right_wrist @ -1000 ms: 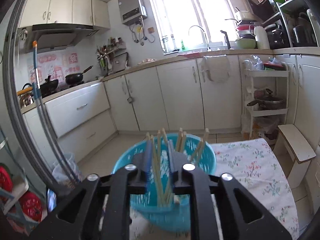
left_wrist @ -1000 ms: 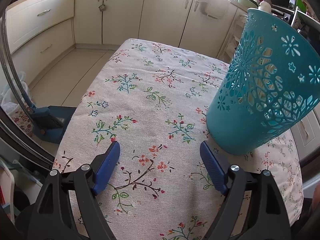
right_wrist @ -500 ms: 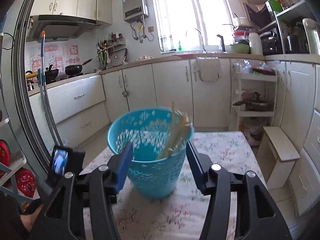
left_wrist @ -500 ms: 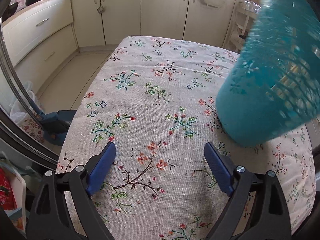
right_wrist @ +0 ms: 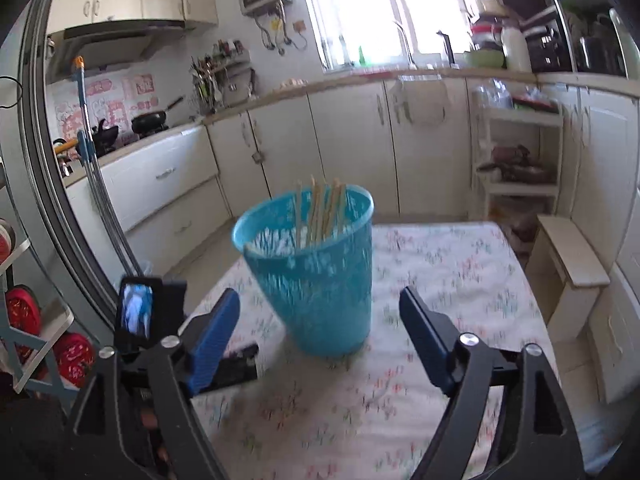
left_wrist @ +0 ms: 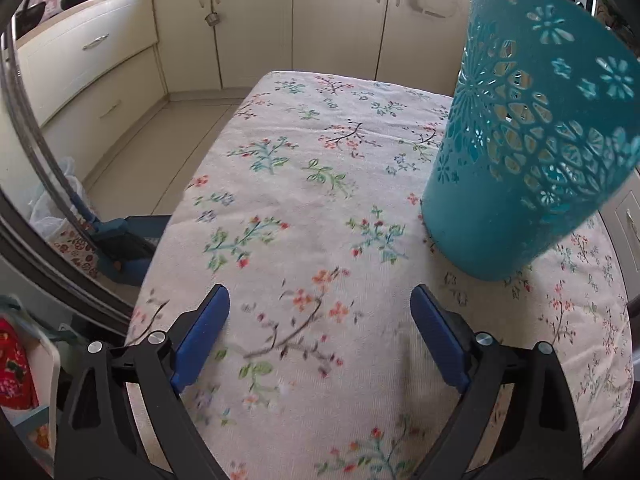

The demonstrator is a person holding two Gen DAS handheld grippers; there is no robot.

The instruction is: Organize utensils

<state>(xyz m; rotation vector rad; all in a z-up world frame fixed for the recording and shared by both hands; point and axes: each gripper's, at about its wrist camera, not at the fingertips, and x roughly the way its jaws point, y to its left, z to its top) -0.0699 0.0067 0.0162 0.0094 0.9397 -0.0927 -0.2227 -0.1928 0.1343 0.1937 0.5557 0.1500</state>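
Several chopsticks [right_wrist: 322, 210] stand upright in the teal perforated basket [right_wrist: 316, 276], which sits on the floral tablecloth [left_wrist: 304, 184]. Right gripper [right_wrist: 320, 316]: jaws opening, wide, nothing between the pads, basket just beyond. Left gripper [left_wrist: 320, 320]: spread wide over bare cloth, holding nothing.

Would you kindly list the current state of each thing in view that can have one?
Teal perforated plastic basket: on the floral tablecloth, looks tilted, ungripped.
Bundle of wooden chopsticks: standing inside the basket, tips above the rim.
Left gripper: open, nothing between its blue pads.
Right gripper: jaws opening, empty, short of the basket.
Cream cabinet doors: closed.
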